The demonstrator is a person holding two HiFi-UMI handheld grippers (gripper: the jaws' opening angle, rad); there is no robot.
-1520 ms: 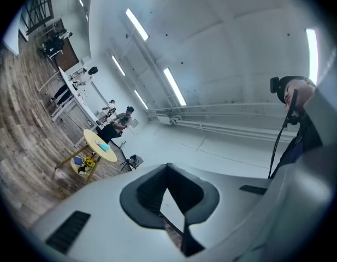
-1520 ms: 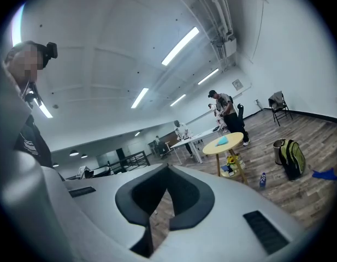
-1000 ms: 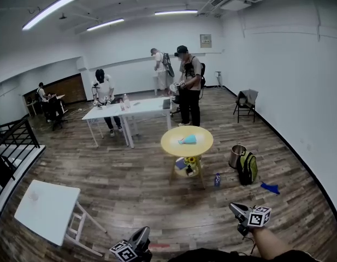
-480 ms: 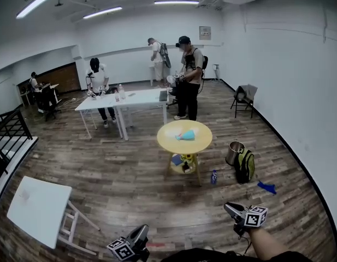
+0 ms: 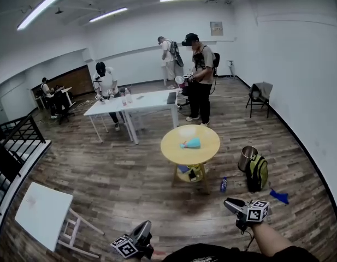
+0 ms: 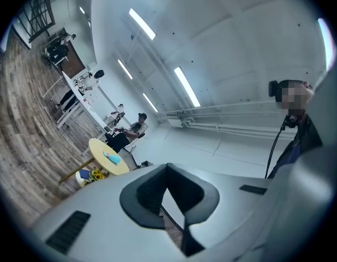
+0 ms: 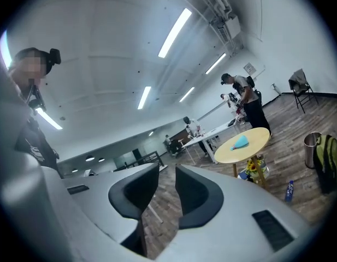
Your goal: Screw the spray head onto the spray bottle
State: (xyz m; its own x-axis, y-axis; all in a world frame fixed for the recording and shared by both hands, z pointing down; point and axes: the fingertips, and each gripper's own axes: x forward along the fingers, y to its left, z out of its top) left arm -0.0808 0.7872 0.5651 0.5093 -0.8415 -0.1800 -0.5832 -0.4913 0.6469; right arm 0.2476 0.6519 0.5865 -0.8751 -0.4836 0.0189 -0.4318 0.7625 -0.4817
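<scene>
While both grippers hang low over the wooden floor (image 5: 119,184), neither has hold of anything. Far ahead of the fingertips, a pair of long white tables (image 5: 136,103) stands with people at it. A smaller white table (image 5: 40,214) sits off to the outer side of the left gripper (image 5: 145,228). Straight ahead of both sets of fingers, well apart from them, stands a round yellow table (image 5: 209,146), with a person (image 5: 201,83) standing just beyond it. Ahead of the right gripper (image 5: 230,203) and a little to its outer side, a green backpack (image 5: 258,172) sits just beside a metal bin (image 5: 246,158) on the floor.

The left gripper's dark fingers (image 6: 149,192) are pressed together at the tips with nothing between them. The right gripper's fingers (image 7: 198,192) stand a narrow gap apart, having just been opening, and only floor shows in that gap.

On the yellow table's top a cone-shaped teal thing (image 5: 191,143) lies on its side, well ahead of both grippers and touched by neither. It is too small to tell whether it is the spray bottle or its head. A small blue bottle (image 5: 223,185) stands on the floor between the table and the backpack, ahead of the right fingertips.
</scene>
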